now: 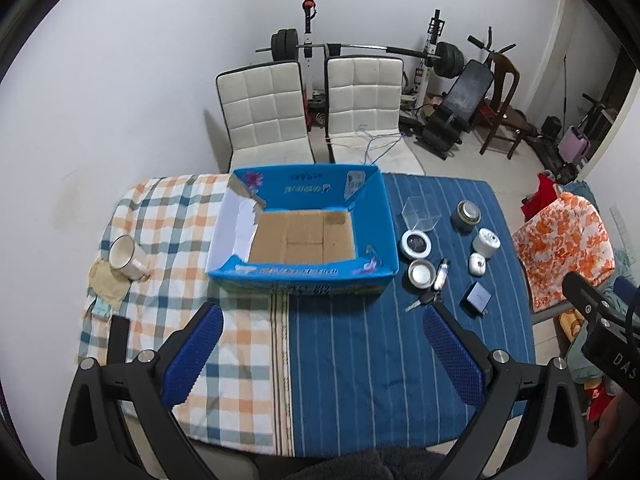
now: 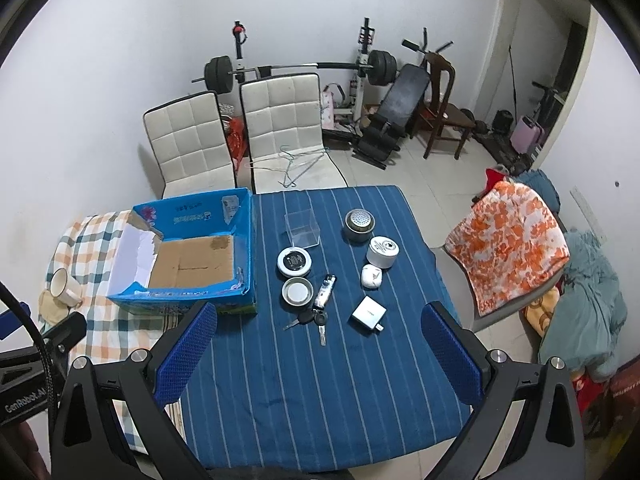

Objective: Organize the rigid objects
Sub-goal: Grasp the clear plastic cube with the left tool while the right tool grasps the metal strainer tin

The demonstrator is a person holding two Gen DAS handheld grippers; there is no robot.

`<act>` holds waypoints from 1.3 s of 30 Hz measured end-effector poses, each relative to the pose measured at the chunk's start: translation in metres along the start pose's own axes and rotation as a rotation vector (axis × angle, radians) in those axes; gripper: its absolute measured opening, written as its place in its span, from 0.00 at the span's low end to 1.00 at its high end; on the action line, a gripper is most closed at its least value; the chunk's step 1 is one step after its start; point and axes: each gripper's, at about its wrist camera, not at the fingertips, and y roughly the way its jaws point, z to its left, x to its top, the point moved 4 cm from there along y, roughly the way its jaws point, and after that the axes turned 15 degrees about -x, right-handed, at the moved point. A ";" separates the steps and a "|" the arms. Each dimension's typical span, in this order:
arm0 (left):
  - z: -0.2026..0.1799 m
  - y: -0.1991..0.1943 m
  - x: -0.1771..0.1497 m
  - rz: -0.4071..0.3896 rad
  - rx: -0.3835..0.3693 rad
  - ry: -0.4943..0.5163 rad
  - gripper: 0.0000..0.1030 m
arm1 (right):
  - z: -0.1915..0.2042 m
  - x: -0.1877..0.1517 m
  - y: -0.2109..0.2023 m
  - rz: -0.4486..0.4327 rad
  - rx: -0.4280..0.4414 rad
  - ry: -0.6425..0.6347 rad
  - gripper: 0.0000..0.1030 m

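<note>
Both grippers are held wide open above the near edge of the table, and nothing is gripped by either. In the right wrist view, the small items are seen clustered at centre frame on the blue striped cloth (image 2: 320, 380), straight ahead of the right gripper (image 2: 320, 356): keys (image 2: 316, 318), a charger (image 2: 369, 313), an earbud case (image 2: 371, 276). The empty blue box (image 2: 184, 304) is set to their left. From the left gripper (image 1: 322, 354) the items are found ahead and to the right, so the right gripper is judged nearer. The keys' long axis is seen running roughly away from the camera.
</note>
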 end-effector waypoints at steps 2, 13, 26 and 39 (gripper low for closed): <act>-0.001 0.009 0.012 -0.014 -0.017 0.015 1.00 | -0.007 0.005 0.012 0.020 -0.019 0.030 1.00; -0.045 0.161 0.085 0.141 -0.088 0.044 1.00 | -0.054 0.049 0.179 0.223 -0.056 0.097 1.00; -0.090 0.394 0.143 0.477 -0.124 -0.217 1.00 | 0.009 0.136 0.476 0.473 0.046 -0.091 1.00; -0.087 0.458 0.145 0.569 -0.052 -0.237 1.00 | 0.052 0.113 0.580 0.658 0.137 -0.176 0.72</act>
